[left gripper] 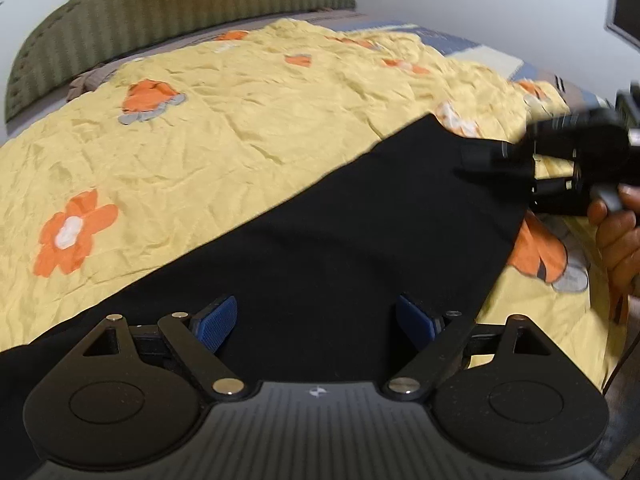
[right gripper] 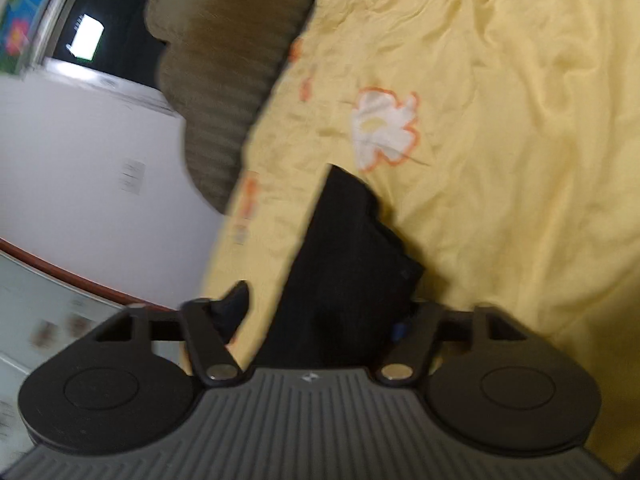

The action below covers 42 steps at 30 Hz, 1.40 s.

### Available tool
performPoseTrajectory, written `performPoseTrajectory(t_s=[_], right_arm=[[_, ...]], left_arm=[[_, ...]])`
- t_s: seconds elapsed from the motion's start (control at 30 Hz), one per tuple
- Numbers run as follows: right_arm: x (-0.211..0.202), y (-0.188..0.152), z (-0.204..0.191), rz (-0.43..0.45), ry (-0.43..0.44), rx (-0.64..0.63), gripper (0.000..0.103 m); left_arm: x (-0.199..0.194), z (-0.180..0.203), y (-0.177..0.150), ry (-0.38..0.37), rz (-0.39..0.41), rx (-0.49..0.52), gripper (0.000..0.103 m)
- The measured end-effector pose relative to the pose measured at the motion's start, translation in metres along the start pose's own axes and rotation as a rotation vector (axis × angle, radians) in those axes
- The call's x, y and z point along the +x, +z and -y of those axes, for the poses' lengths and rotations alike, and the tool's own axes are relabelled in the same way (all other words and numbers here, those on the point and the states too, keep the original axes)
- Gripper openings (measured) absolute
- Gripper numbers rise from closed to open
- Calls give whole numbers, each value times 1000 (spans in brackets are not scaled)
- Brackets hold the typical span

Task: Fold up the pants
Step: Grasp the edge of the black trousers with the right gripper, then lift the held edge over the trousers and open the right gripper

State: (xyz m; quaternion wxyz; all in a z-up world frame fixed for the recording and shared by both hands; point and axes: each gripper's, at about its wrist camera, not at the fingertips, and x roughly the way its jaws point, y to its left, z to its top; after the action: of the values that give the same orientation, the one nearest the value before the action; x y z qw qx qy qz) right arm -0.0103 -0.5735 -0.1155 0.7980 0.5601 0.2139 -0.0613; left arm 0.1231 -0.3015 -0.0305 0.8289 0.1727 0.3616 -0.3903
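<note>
Your right gripper (left gripper: 480,164) is motion-blurred in the left wrist view, fingertips lost against the black pants (left gripper: 320,248). Right wrist view: pants (right gripper: 348,272) hide one blue pad, grip unclear. Headboard (right gripper: 224,80) smeared.

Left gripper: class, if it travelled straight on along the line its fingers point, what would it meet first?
The black pants. The left gripper stands open, tilted down over the dark cloth spread on the yellow flowered bedspread, so it should meet the pants before the bedding, though depth is hard to judge.
</note>
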Motion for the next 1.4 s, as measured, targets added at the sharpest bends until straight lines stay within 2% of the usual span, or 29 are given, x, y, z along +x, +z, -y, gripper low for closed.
performPoseTrajectory(t_s=[0.03, 0.07, 0.13, 0.23, 0.4, 0.47, 0.53, 0.63, 0.77, 0.93, 1.1, 1.27, 1.33, 1.4], right_arm=[[2, 0, 1, 6, -29, -5, 22], [4, 0, 6, 10, -39, 19, 9], [5, 0, 12, 14, -31, 53, 8], [2, -4, 3, 35, -46, 2, 8], [-5, -5, -23, 74, -47, -95, 8], [-10, -6, -40, 82, -59, -165, 8], [-15, -6, -56, 93, -63, -220, 8], [-20, -10, -78, 102, -55, -290, 8], [-24, -22, -113, 102, -58, -412, 8], [-20, -47, -160, 97, -56, -576, 8], [-6, -93, -206, 77, -61, -762, 8], [22, -160, -244, 23, -24, -913, 8], [39, -192, -253, -35, 10, -942, 8], [63, -231, -255, -138, 14, -997, 8]], left_arm=[[-4, -2, 0, 16, 14, -8, 87], [-9, -5, -1, 35, 31, -15, 87], [-12, -12, -1, 78, 49, -40, 87], [7, -11, 3, 101, -23, -15, 87], [-1, 3, 1, 146, 49, 61, 88], [2, 0, -1, 133, 35, 62, 88], [-1, -12, -3, 101, 34, 1, 88], [-24, -37, -6, 82, 86, -92, 88], [-61, -75, -17, 207, 135, -185, 88], [-107, -121, -47, 321, 184, -309, 88], [-142, -155, -85, 456, 175, -379, 88], [-172, -174, -116, 516, 183, -420, 88], [-179, -179, -126, 528, 171, -426, 88], [-183, -184, -133, 534, 164, -430, 88]])
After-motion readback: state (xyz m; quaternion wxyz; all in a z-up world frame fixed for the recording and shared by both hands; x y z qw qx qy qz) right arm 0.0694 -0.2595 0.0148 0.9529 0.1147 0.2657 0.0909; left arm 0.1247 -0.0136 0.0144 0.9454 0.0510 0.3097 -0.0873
